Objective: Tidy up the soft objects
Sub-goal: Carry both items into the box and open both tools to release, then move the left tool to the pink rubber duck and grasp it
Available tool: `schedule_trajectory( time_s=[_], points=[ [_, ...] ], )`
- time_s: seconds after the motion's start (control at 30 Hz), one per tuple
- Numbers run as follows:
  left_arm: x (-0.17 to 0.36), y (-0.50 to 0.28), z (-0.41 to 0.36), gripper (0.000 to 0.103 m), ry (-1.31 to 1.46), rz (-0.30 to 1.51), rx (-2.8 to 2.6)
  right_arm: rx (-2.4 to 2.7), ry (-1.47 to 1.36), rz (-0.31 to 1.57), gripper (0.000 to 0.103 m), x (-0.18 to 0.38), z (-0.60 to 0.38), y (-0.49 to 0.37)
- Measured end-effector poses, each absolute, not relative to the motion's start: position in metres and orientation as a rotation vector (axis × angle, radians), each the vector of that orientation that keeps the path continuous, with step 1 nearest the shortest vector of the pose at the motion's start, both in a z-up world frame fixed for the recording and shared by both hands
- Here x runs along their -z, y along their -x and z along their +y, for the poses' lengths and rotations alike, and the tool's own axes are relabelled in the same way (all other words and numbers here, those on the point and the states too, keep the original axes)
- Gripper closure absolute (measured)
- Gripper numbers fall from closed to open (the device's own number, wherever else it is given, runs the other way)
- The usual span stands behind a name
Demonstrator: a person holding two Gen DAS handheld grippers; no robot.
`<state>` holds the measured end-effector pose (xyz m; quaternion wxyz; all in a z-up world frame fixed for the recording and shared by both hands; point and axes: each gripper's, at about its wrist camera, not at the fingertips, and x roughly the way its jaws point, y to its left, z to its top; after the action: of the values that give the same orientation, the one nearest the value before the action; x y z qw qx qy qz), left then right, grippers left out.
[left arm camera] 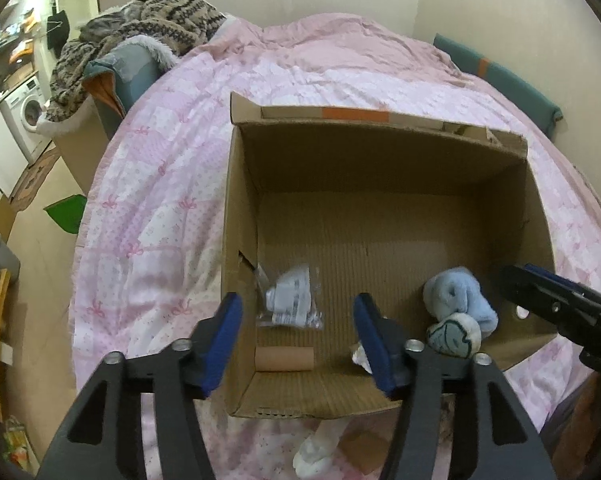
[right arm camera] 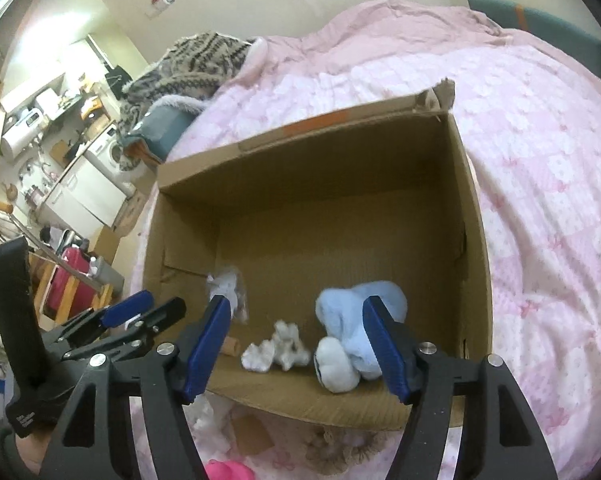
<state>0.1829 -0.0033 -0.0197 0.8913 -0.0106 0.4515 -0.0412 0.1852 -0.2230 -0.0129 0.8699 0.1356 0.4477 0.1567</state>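
Cardboard box [left arm camera: 380, 148] is set on the pink quilt [left arm camera: 160, 200], and a blue plush toy [right arm camera: 360, 320], a white crumpled item [right arm camera: 276, 348] and a plastic-wrapped packet [left arm camera: 292, 300] are seen lying inside near the front wall. Toys left outside below the box could be overlooked. Left gripper [left arm camera: 298, 344] and right gripper [right arm camera: 296, 344] are angled down over the box, jaws parted, nothing gripped.

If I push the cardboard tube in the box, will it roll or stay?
The tube lies on its side against the near wall of the box, so it would probably roll away along the floor. It looks hollow and light, so a firm squeeze might crush it.
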Motion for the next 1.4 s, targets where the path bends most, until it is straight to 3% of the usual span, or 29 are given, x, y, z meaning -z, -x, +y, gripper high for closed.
schedule_trajectory(
  time_s=[0.1, 1.4],
  points=[
    [0.017, -0.181, -0.003, 0.042, 0.028, 0.932, 0.093, -0.32, -0.277, 0.938, 0.031, 0.013, -0.223, -0.186],
    [-0.021, -0.093, 0.041, 0.041, 0.12, 0.905, -0.012, -0.216, -0.285, 0.981, 0.031, 0.0, -0.247, -0.123]
  ],
)
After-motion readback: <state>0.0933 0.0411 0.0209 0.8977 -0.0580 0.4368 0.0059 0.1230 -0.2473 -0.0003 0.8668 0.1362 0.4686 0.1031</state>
